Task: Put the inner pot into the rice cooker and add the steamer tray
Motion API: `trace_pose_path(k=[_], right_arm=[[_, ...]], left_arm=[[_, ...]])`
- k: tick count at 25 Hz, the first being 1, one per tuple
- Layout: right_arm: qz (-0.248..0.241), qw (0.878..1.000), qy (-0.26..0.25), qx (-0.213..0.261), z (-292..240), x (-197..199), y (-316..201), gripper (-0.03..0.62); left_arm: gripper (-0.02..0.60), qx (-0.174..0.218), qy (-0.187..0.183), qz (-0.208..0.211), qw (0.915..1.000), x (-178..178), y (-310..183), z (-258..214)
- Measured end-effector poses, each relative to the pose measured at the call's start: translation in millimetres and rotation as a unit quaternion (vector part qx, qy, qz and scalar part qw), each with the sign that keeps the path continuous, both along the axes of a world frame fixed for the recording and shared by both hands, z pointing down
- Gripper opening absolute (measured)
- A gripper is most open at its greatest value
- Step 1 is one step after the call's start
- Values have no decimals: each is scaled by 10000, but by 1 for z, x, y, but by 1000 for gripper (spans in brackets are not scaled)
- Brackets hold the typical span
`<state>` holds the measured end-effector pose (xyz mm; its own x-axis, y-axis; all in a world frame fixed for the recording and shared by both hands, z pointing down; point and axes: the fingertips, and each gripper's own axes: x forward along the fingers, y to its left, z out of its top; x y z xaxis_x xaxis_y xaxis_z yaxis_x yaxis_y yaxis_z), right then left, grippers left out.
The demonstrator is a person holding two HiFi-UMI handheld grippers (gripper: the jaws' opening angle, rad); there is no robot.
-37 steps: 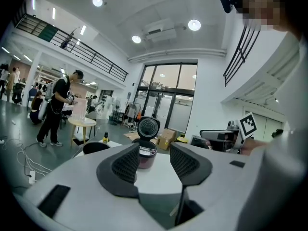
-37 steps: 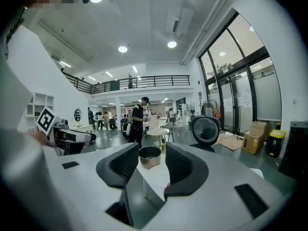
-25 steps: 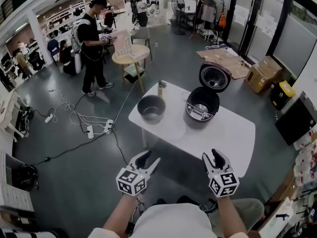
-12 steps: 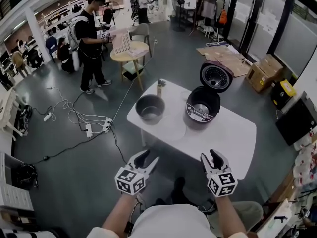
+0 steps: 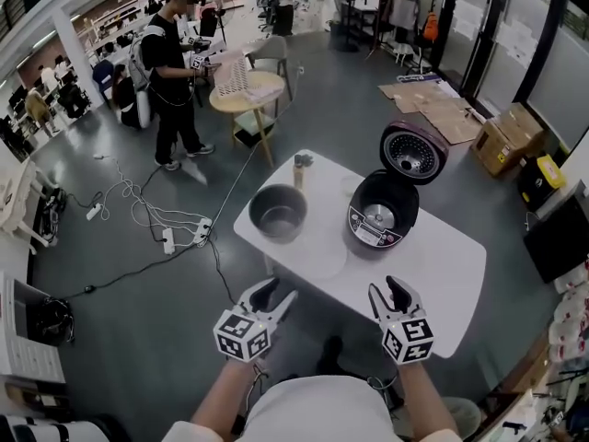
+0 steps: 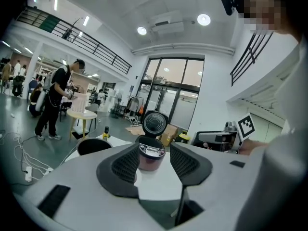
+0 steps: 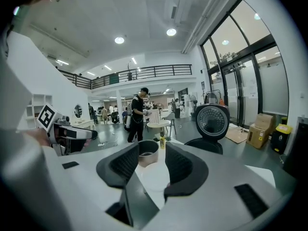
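Left hand-held gripper (image 5: 276, 294) and right hand-held gripper (image 5: 386, 289) hung empty, jaws apart, short of the bench (image 5: 442, 258). Inner pot (image 5: 278, 213) sat beside the open rice cooker (image 5: 382, 212). A thin-rim grip could slip, or the pot could knock the bottle (image 5: 300, 166).

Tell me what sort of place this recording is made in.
Probably a large open lab or workshop hall, not a home kitchen: power strips and cables trail over the grey floor, cardboard boxes sit by tall glass doors, and a railed mezzanine runs above.

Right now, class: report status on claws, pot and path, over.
Left claw, right claw open, empty. Inner pot on table beside open rice cooker. Bottle behind pot, path clear.
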<state>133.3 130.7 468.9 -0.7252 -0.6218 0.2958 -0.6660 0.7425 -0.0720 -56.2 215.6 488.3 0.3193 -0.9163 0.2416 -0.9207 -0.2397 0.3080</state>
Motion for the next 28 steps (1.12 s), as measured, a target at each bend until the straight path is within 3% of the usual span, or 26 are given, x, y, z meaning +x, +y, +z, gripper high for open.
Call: trace_pose_path(k=[12,28], right_arm=[[-390,9989,-26,-274,13,8,-93,178],[-722,9960,-77,-520,33,-11,-147,175]], left_arm=[[215,-155,49,-335,9993,18,-81,4],[213,-443,-55,-688,9966,7,-119,20]])
